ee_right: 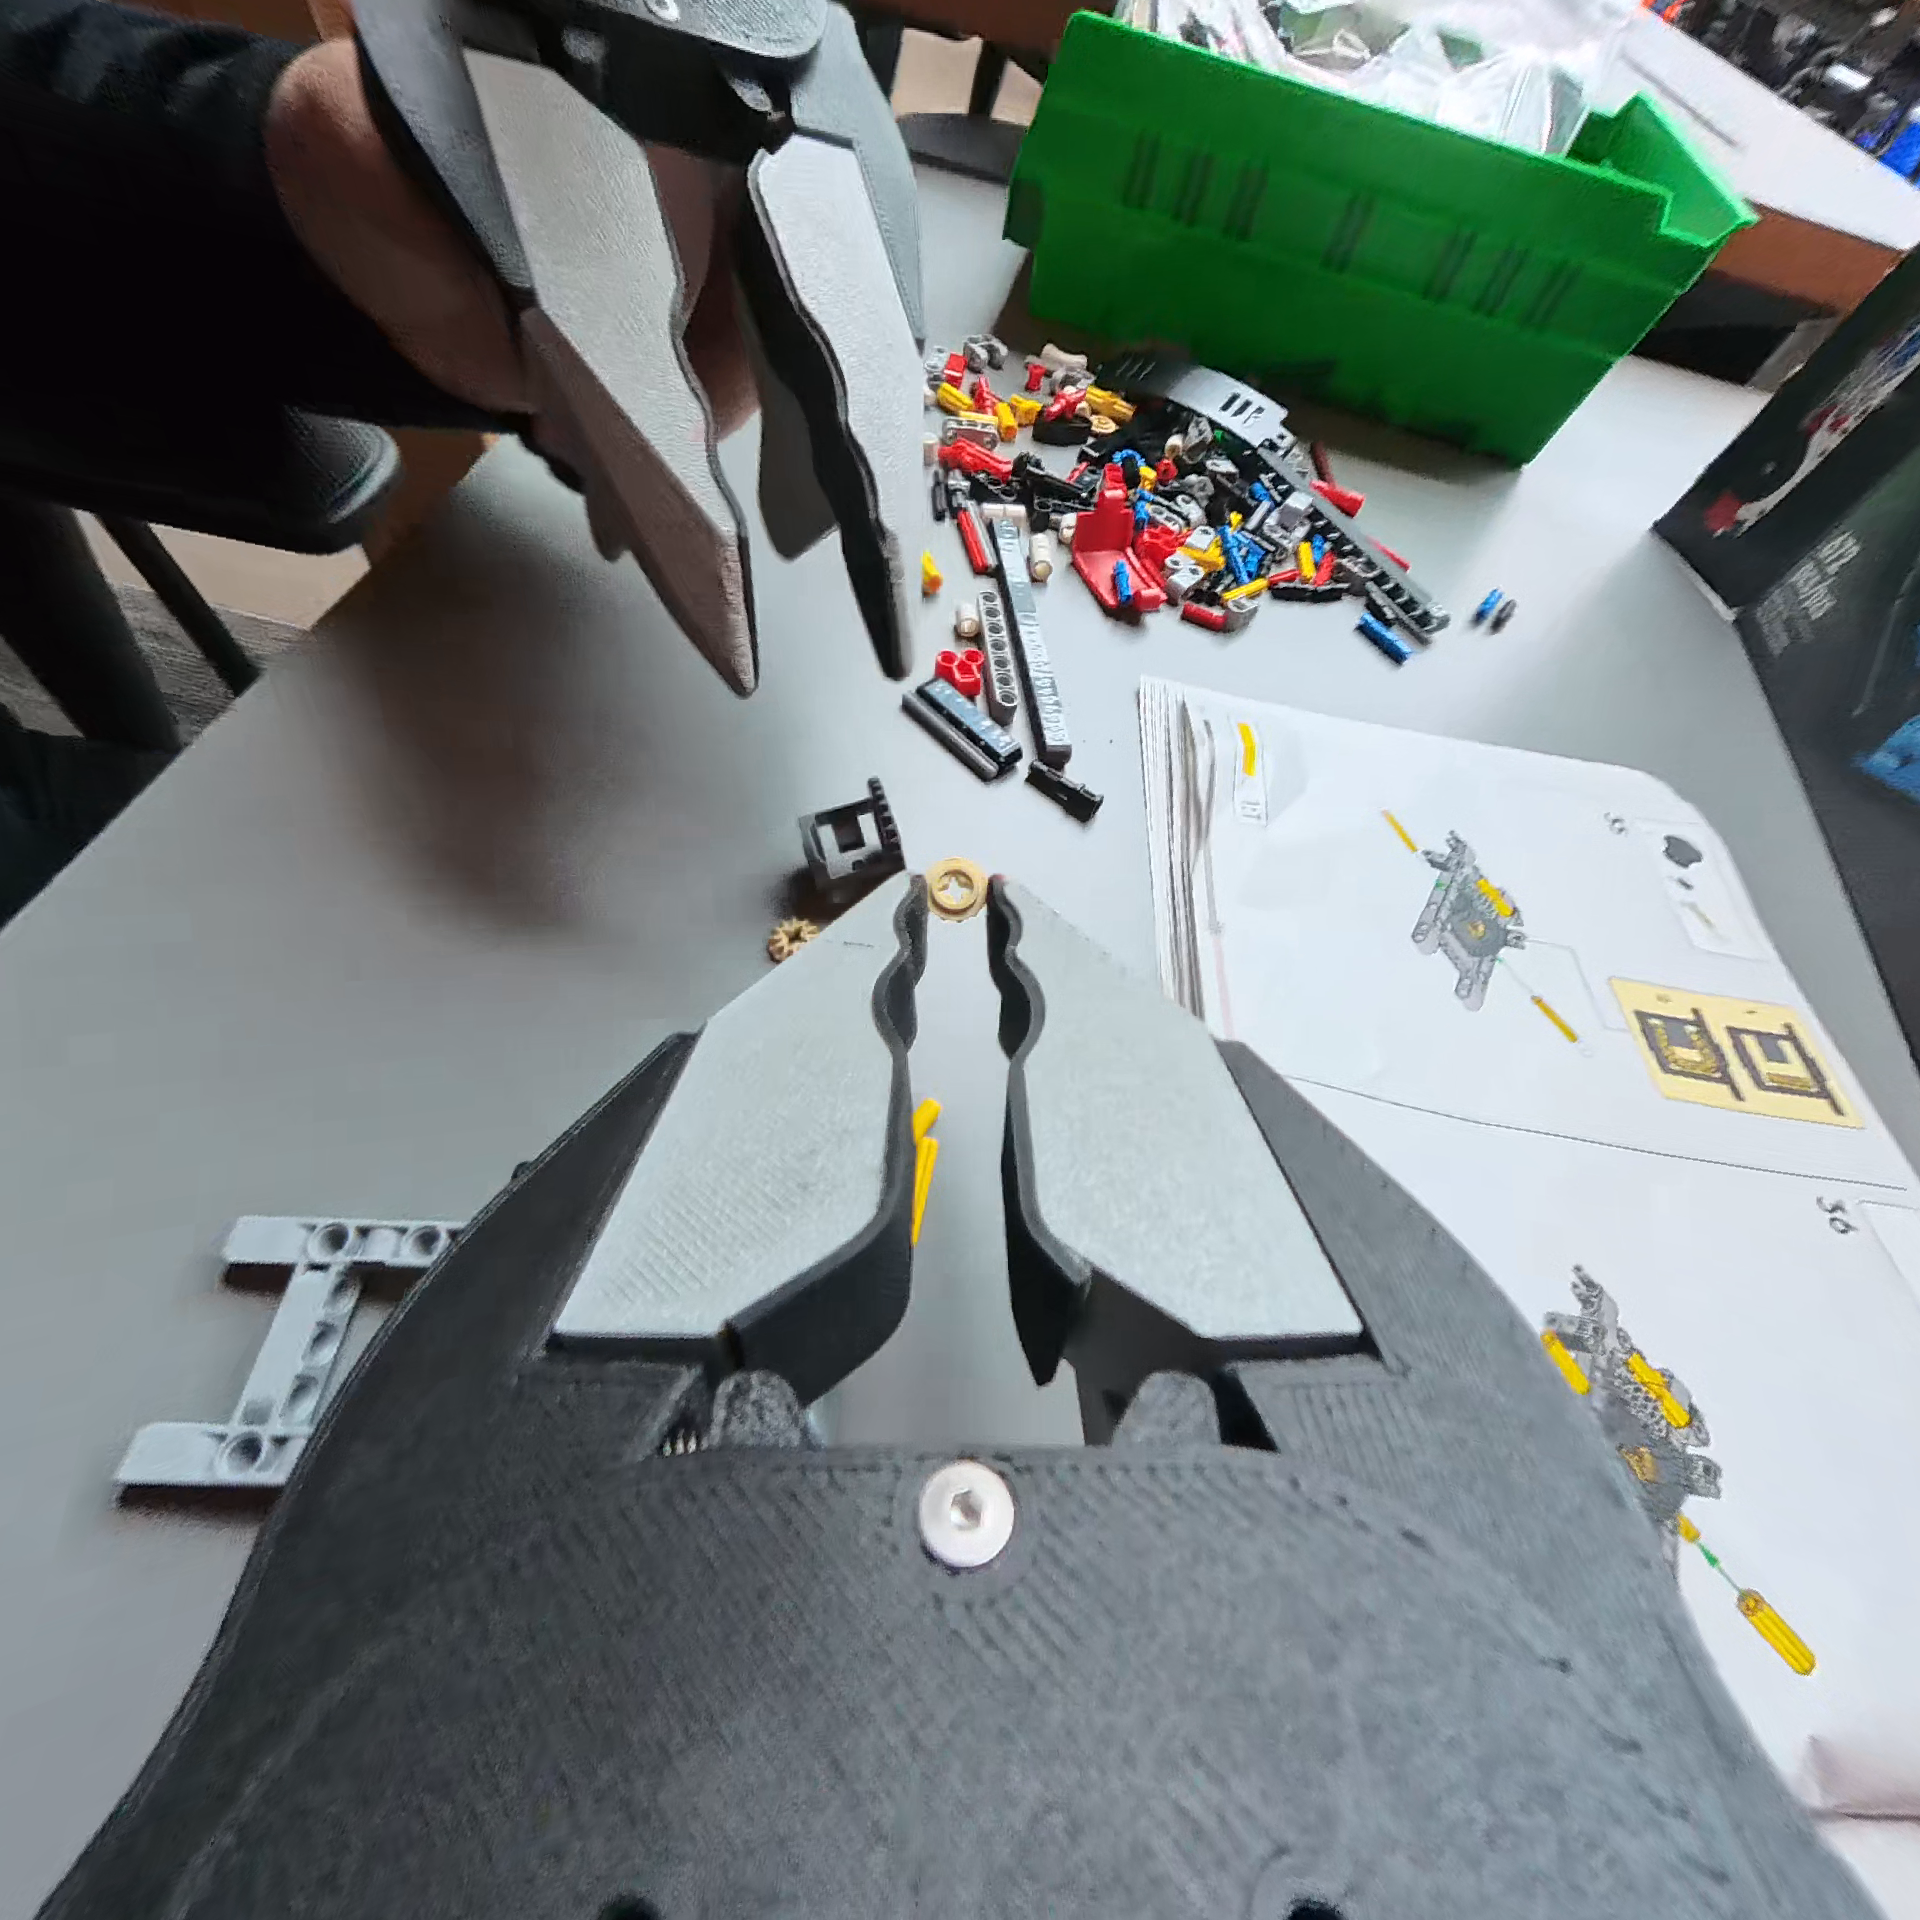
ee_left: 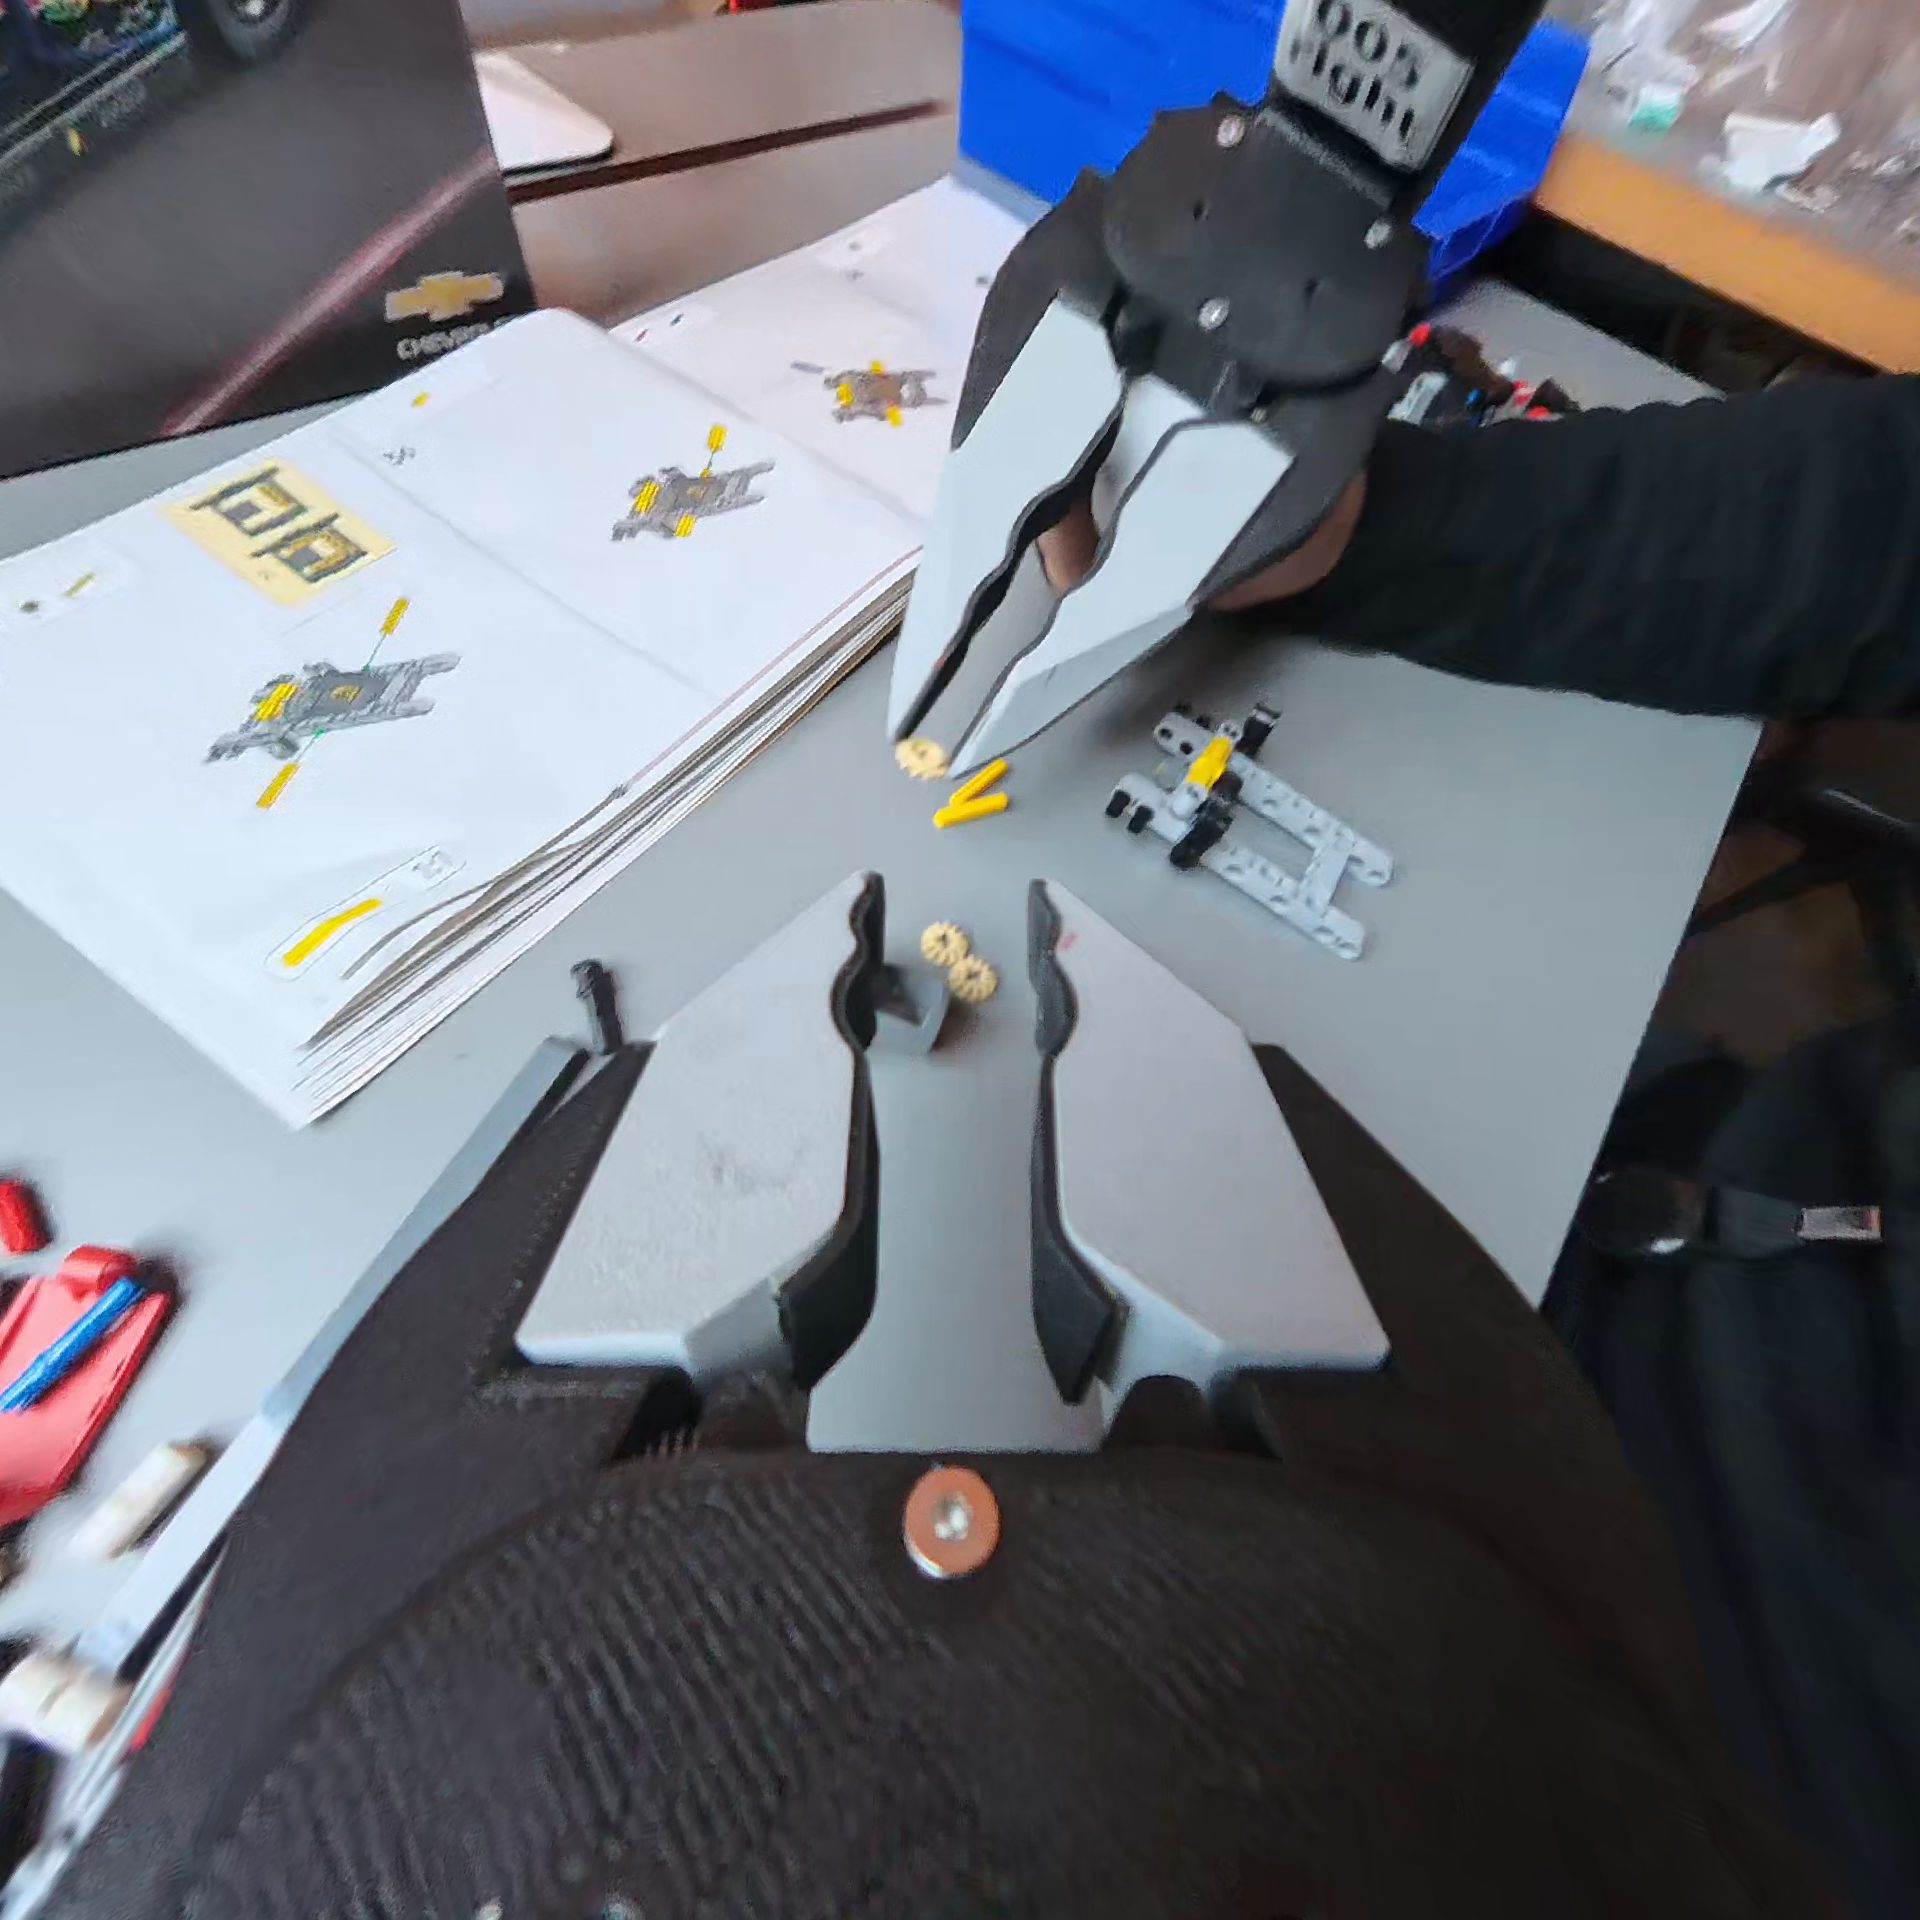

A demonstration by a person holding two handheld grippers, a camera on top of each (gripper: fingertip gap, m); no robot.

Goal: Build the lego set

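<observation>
Tan gear (ee_right: pixel 955 888) sits pinched between the very tips of the right gripper (ee_right: pixel 957 891), flat face toward that camera, just above the grey table (ee_right: pixel 468 935). Straight ahead of those tips, just beside them, lies the dark frame piece (ee_right: pixel 850 837) with another tan gear (ee_right: pixel 790 939) close by. The left gripper (ee_left: pixel 954 899) hovers over that same spot with its jaws apart and empty. Behind the right gripper lie two yellow axles (ee_left: pixel 971 798) and the grey chassis assembly (ee_left: pixel 1252 826), so the held gear is nearer the dark frame.

Our left tongs (ee_left: pixel 956 914) and right tongs (ee_right: pixel 956 894) share grey wedge fingers (ee_left: pixel 727 1143), wavy black pads, ribbed black bodies, one silver screw (ee_right: pixel 966 1512); black sleeves (ee_left: pixel 1662 551).
</observation>
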